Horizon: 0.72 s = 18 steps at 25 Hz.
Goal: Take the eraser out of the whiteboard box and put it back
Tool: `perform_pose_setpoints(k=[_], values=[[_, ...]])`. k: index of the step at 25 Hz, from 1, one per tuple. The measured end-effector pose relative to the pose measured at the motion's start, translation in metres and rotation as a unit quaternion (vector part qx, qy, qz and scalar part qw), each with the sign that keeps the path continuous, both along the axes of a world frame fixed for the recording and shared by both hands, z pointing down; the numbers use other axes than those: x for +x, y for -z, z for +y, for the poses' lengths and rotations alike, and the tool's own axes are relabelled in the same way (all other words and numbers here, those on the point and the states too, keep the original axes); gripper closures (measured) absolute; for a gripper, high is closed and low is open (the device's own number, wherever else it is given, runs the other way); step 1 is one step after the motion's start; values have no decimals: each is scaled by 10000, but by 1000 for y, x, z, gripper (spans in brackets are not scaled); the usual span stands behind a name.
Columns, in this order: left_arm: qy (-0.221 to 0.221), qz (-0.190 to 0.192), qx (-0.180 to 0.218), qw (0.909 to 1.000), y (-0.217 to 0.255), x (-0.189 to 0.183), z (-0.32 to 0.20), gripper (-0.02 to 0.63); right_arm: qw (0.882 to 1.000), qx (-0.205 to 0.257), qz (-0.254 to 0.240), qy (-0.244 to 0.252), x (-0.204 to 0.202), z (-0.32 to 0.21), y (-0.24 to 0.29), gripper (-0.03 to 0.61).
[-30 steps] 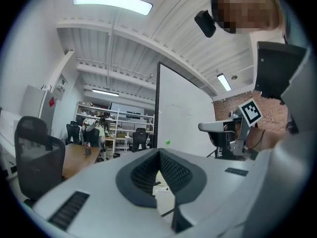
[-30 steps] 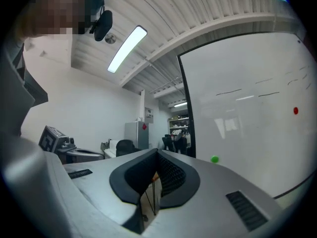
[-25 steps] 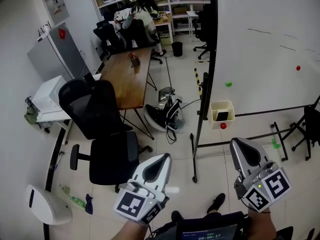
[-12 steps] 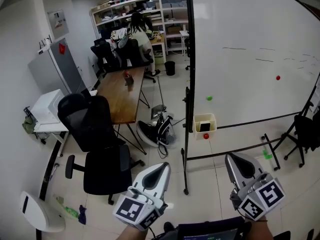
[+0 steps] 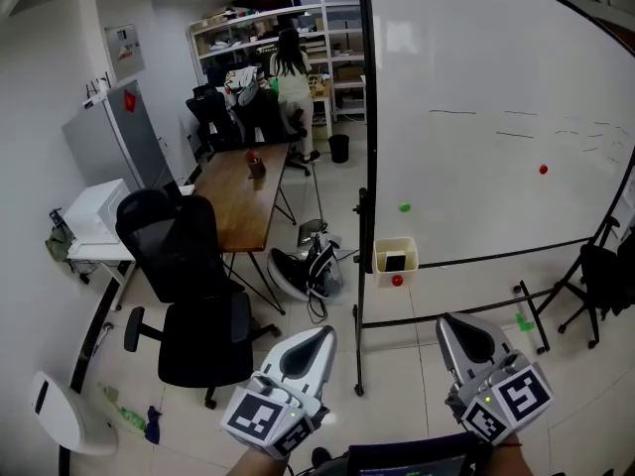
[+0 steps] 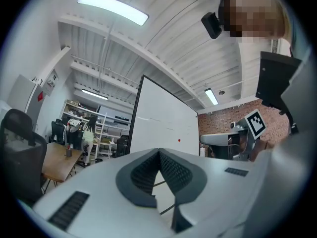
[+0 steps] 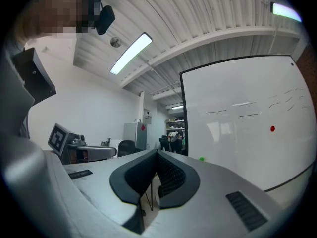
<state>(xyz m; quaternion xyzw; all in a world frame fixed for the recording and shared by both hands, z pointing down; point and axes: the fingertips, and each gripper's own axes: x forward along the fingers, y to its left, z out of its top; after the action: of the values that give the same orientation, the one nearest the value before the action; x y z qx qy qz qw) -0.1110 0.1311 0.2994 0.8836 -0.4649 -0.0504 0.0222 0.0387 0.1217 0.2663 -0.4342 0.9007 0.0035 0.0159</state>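
A pale yellow whiteboard box (image 5: 395,258) hangs at the lower left corner of the whiteboard (image 5: 476,147). The dark eraser (image 5: 395,262) stands inside it. A red magnet (image 5: 397,281) sits just below the box. Both grippers are held low in the head view, well short of the box and pointing toward the board. My left gripper (image 5: 319,333) is shut with nothing in it, its pads meeting at the tip (image 6: 159,151). My right gripper (image 5: 451,322) is also shut and empty (image 7: 157,152). The box does not show in either gripper view.
The whiteboard's black stand leg (image 5: 358,360) runs along the floor between the grippers. A black office chair (image 5: 189,266), a wooden table (image 5: 246,177) and a bag (image 5: 303,266) on the floor lie to the left. A person (image 5: 293,72) stands at the far shelves.
The whiteboard and its box have slid left in the head view, and more of the board shows. Both grippers stay shut, low in the frame, shifted slightly left.
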Motion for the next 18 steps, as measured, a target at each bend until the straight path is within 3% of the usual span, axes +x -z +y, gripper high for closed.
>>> perform_pose_setpoints(k=[18], values=[[93, 15, -53, 9999, -5, 4, 2, 586, 9996, -35, -212, 169, -2, -6, -2, 563]])
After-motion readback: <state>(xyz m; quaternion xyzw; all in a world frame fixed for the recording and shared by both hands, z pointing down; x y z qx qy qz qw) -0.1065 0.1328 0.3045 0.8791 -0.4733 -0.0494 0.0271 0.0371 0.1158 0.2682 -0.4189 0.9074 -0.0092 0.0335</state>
